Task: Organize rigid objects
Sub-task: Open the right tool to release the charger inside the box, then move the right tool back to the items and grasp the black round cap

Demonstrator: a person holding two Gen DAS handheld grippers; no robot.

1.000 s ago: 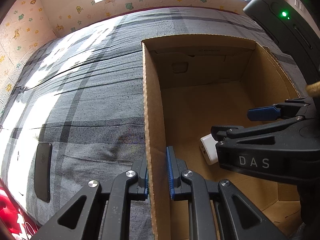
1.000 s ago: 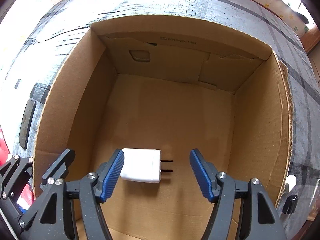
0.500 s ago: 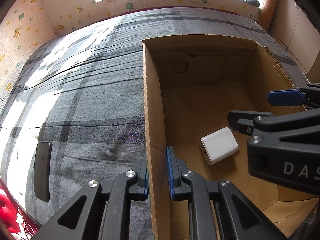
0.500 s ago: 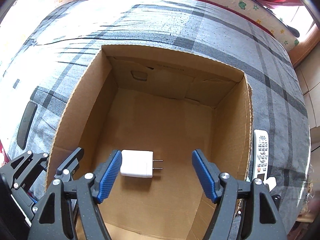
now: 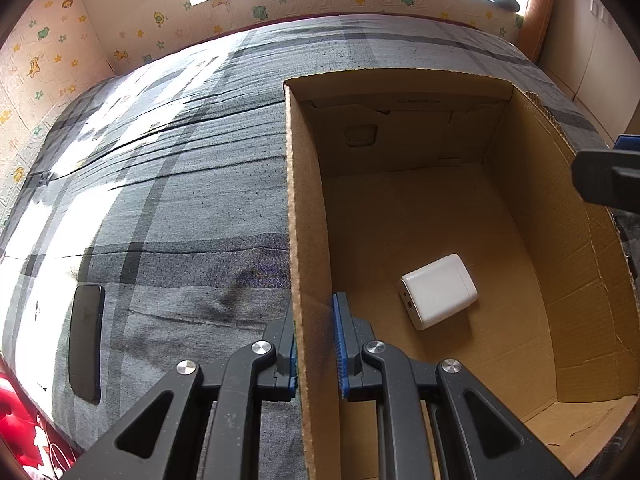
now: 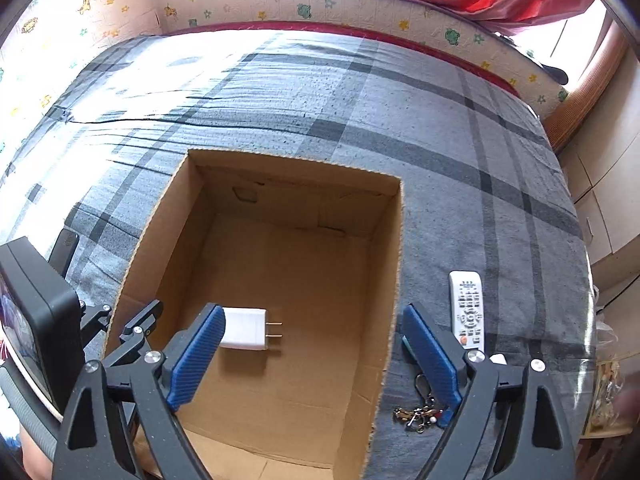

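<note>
An open cardboard box (image 5: 306, 200) (image 6: 394, 264) stands on a grey plaid bed. A white plug charger (image 5: 438, 290) (image 6: 244, 328) lies flat on the box floor, prongs to the right in the right wrist view. My left gripper (image 5: 316, 344) (image 6: 120, 320) is shut on the box's left wall, one pad on each side of it. My right gripper (image 6: 312, 340) hovers above the box with its jaws opening wide and nothing between them. Only its tip (image 5: 608, 176) shows at the right edge of the left wrist view.
A white remote control (image 6: 468, 308) and a bunch of keys (image 6: 420, 412) lie on the bed right of the box. Left of the box lies a black phone (image 5: 86, 340) (image 6: 66, 248). A patterned wall borders the bed's far side.
My right gripper has risen out of the box and its jaws have spread wider. The charger stays on the box floor. The left gripper and the box have not moved.
</note>
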